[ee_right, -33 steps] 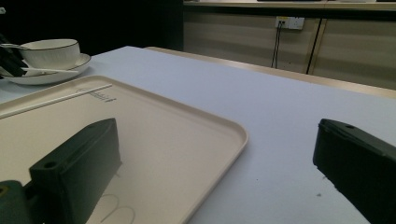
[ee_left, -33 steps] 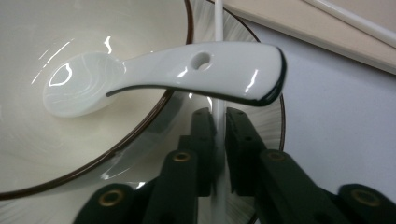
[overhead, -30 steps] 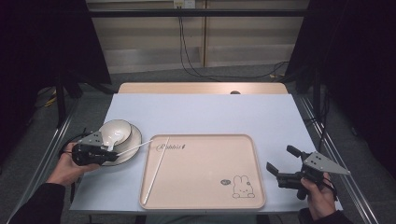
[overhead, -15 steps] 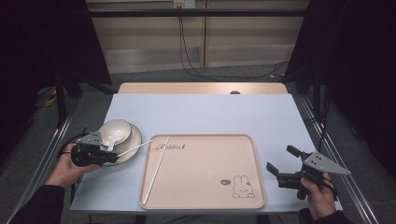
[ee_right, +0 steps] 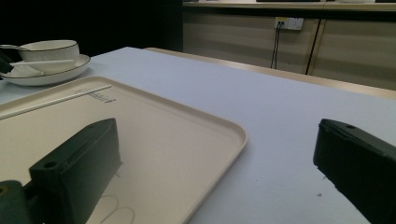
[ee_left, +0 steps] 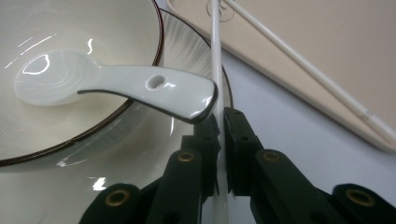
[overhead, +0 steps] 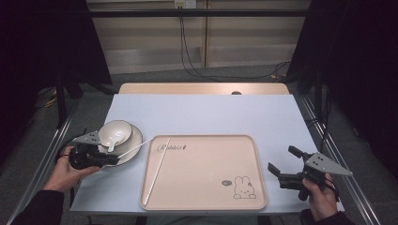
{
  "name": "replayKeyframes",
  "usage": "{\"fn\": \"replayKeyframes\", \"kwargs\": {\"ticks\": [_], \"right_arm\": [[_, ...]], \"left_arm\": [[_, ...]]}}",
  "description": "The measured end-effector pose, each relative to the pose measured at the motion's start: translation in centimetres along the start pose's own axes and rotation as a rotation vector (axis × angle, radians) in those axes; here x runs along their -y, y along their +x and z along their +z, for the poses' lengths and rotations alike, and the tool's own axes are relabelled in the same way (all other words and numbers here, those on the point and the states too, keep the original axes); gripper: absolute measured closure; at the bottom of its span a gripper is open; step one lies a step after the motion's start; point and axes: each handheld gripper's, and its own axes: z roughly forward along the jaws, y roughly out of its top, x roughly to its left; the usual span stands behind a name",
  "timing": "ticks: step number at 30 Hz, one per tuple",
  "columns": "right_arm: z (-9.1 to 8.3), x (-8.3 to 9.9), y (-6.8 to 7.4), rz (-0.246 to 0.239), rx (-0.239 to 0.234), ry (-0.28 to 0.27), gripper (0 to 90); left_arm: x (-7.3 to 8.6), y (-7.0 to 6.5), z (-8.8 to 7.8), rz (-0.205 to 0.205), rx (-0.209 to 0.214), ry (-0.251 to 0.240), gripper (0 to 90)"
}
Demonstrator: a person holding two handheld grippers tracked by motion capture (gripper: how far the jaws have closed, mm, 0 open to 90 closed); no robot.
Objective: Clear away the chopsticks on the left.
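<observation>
The left gripper (ee_left: pixel 219 122) pinches one white chopstick (ee_left: pixel 215 60) tight between its black jaws, right beside the bowl (overhead: pixel 115 131) and plate (overhead: pixel 133 145), while the right gripper (overhead: pixel 280 164) waits spread wide by the tray (overhead: pixel 202 201).

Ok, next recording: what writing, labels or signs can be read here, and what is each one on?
"Rabbit": script word, last letters unsure, on the tray near its far left corner.
Rabbit drawing, no words, at the tray's near right corner; the small mark beside it is too small to read.
Bowl, plate, spoon and chopsticks: no writing.
</observation>
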Motion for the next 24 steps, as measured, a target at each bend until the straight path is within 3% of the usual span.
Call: {"fn": "replayKeyframes", "kwargs": {"ticks": [11, 14, 18, 20, 24], "right_arm": [[-0.1, 0.0, 0.0, -0.002, 0.000, 0.002, 0.5], [-0.1, 0.0, 0.0, -0.005, -0.002, -0.001, 0.5], [-0.1, 0.0, 0.0, -0.003, -0.001, -0.002, 0.5], [-0.1, 0.0, 0.0, -0.004, -0.002, -0.002, 0.5], [-0.1, 0.0, 0.0, -0.005, -0.004, -0.002, 0.5]], "left_arm": [[0.1, -1.7, -0.6, -0.063, 0.039, -0.048, 84.5], [0.0, -2.1, -0.8, -0.098, 0.037, -0.062, 84.5], [0.0, -2.8, -1.2, -0.113, 0.009, -0.092, 84.5], [-0.1, -3.4, -1.5, -0.123, -0.036, -0.104, 84.5], [-0.3, -4.2, -1.7, -0.140, -0.058, -0.130, 84.5]]}}
